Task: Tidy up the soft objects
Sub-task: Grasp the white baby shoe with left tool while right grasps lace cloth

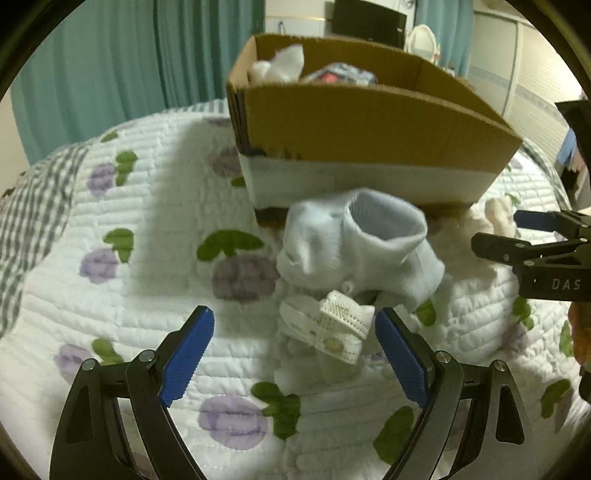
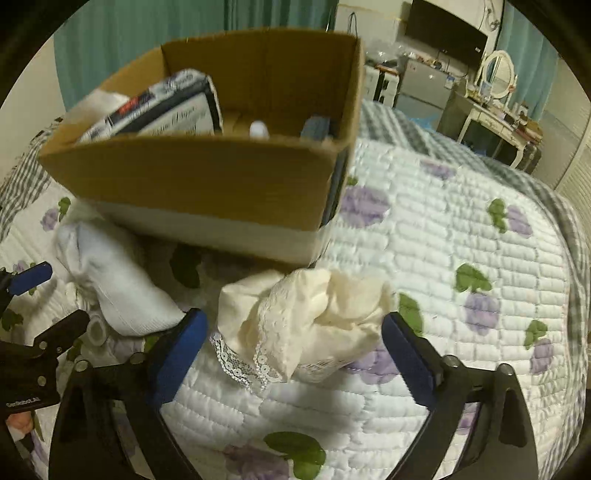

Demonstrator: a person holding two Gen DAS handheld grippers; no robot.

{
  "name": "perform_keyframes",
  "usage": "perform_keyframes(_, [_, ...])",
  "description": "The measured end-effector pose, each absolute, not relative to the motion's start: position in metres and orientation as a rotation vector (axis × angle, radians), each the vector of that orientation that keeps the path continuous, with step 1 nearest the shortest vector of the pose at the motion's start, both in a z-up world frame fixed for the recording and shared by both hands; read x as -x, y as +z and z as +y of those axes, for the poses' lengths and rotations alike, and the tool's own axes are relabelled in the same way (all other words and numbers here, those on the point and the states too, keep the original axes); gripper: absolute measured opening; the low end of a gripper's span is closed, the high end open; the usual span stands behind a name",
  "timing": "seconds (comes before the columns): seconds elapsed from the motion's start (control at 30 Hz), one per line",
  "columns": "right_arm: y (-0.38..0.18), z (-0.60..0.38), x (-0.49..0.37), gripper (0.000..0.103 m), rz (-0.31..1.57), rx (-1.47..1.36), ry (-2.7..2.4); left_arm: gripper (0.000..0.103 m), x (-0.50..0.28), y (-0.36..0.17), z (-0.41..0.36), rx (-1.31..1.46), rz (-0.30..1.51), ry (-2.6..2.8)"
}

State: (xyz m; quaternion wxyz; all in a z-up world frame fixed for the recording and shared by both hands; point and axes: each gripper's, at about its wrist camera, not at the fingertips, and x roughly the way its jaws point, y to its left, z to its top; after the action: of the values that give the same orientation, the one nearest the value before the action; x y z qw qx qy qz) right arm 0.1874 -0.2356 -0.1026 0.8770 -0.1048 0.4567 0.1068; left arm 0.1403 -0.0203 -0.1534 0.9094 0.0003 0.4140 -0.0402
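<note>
A pale blue-white sock (image 1: pixel 362 247) lies on the quilt in front of a cardboard box (image 1: pixel 362 122), with a white lace piece (image 1: pixel 332 325) just before it. My left gripper (image 1: pixel 295 354) is open and empty, its jaws either side of the lace piece. In the right wrist view a cream lace-trimmed cloth (image 2: pixel 306 325) lies bunched before the box (image 2: pixel 207 184). My right gripper (image 2: pixel 295 354) is open around it, not closed on it. The sock (image 2: pixel 114 280) shows at its left. The box holds white cloth (image 1: pixel 280 62) and a printed packet (image 2: pixel 162 110).
The bed quilt (image 2: pixel 461 240) is white with purple flowers and green leaves. Teal curtains (image 1: pixel 110 66) hang behind. A dresser with a mirror (image 2: pixel 495 88) and a dark screen (image 2: pixel 443 33) stand at the far right. The right gripper (image 1: pixel 532 240) shows at the left view's right edge.
</note>
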Motion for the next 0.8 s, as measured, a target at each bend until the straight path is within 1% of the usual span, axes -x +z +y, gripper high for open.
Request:
perform_keyframes(0.03, [-0.105, -0.235, -0.187, 0.085, 0.96, 0.219, 0.223, 0.089, -0.141, -0.156, -0.02, 0.004, 0.863, -0.084])
perform_keyframes(0.1, [-0.109, -0.236, -0.188, 0.072, 0.971, 0.224, 0.215, 0.088, -0.143, -0.16, -0.018, 0.024, 0.883, -0.087])
perform_keyframes(0.13, [-0.109, -0.237, -0.189, 0.068, 0.976, 0.218, 0.216, 0.08, -0.144, -0.161, -0.016, 0.039, 0.89, -0.093])
perform_keyframes(0.17, [-0.109, -0.239, -0.189, 0.06, 0.981, 0.208, 0.219, 0.077, -0.144, -0.162, -0.015, 0.055, 0.897, -0.104])
perform_keyframes(0.2, [-0.109, -0.241, -0.189, 0.053, 0.988, 0.198, 0.22, 0.077, -0.145, -0.162, -0.013, 0.068, 0.898, -0.114])
perform_keyframes(0.23, [-0.108, -0.243, -0.188, 0.048, 0.993, 0.192, 0.218, 0.074, -0.145, -0.161, -0.013, 0.07, 0.898, -0.119])
perform_keyframes(0.27, [-0.108, -0.244, -0.188, 0.043, 0.997, 0.188, 0.22, 0.068, -0.145, -0.161, -0.014, 0.068, 0.896, -0.126])
perform_keyframes(0.3, [-0.107, -0.246, -0.189, 0.039, 0.998, 0.187, 0.22, 0.064, -0.146, -0.161, -0.016, 0.065, 0.898, -0.144])
perform_keyframes(0.33, [-0.107, -0.247, -0.188, 0.036, 1.0, 0.186, 0.221, 0.057, -0.147, -0.161, -0.017, 0.063, 0.902, -0.157])
perform_keyframes(0.37, [-0.107, -0.248, -0.187, 0.03, 0.999, 0.185, 0.222, 0.052, -0.146, -0.162, -0.019, 0.06, 0.907, -0.173])
perform_keyframes(0.43, [-0.105, -0.25, -0.184, 0.028, 0.999, 0.184, 0.222, 0.051, -0.144, -0.162, -0.022, 0.047, 0.907, -0.181])
perform_keyframes(0.5, [-0.102, -0.247, -0.181, 0.022, 0.994, 0.182, 0.223, 0.047, -0.139, -0.16, -0.026, 0.03, 0.897, -0.189])
perform_keyframes(0.57, [-0.101, -0.246, -0.179, 0.021, 0.992, 0.18, 0.229, 0.037, -0.136, -0.158, -0.027, 0.019, 0.891, -0.198])
perform_keyframes(0.73, [-0.092, -0.249, -0.17, 0.019, 0.977, 0.168, 0.233, 0.03, -0.127, -0.153, -0.021, 0.004, 0.899, -0.198])
perform_keyframes(0.8, [-0.084, -0.25, -0.162, 0.019, 0.957, 0.157, 0.24, 0.029, -0.122, -0.149, -0.02, -0.002, 0.903, -0.196])
